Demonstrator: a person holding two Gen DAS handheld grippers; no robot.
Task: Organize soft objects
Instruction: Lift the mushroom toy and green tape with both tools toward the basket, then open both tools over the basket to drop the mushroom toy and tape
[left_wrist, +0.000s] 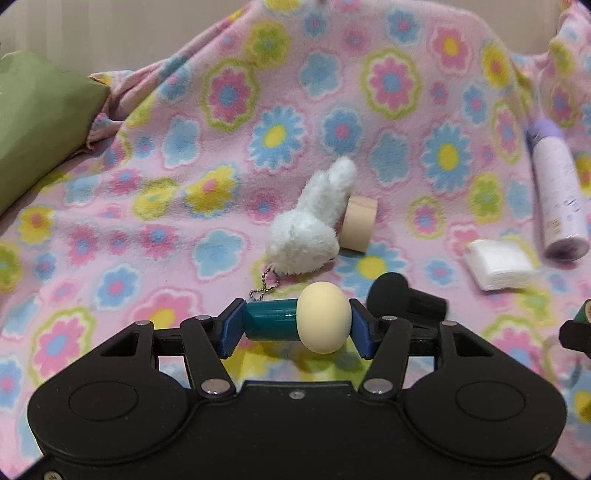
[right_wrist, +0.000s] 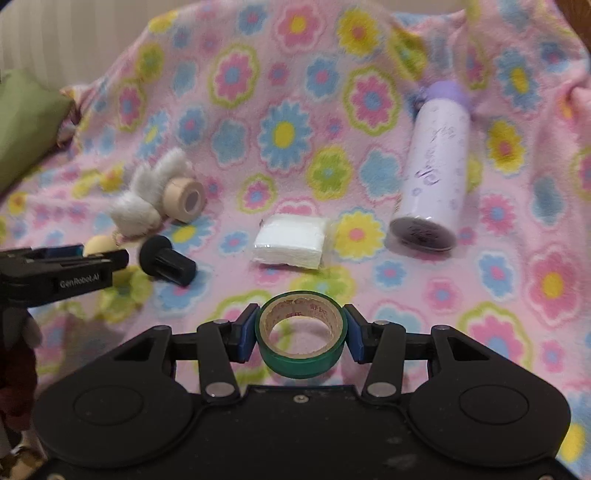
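Note:
My left gripper (left_wrist: 293, 325) is shut on a teal-handled piece with a cream egg-shaped head (left_wrist: 324, 317), held just above the flowered blanket (left_wrist: 184, 166). My right gripper (right_wrist: 300, 332) is shut on a green tape roll (right_wrist: 301, 354). A white plush bunny keychain (left_wrist: 310, 225) lies ahead of the left gripper, also in the right wrist view (right_wrist: 142, 199). A white pad stack (right_wrist: 291, 240) lies ahead of the right gripper, and shows in the left wrist view (left_wrist: 498, 267). The left gripper shows at the left edge of the right wrist view (right_wrist: 74, 258).
A beige tape roll (left_wrist: 356, 221) rests against the bunny. A black cylindrical piece (right_wrist: 166, 260) lies near the left gripper. A lilac spray can (right_wrist: 434, 166) lies on the right. A green cushion (left_wrist: 37, 122) sits at the far left.

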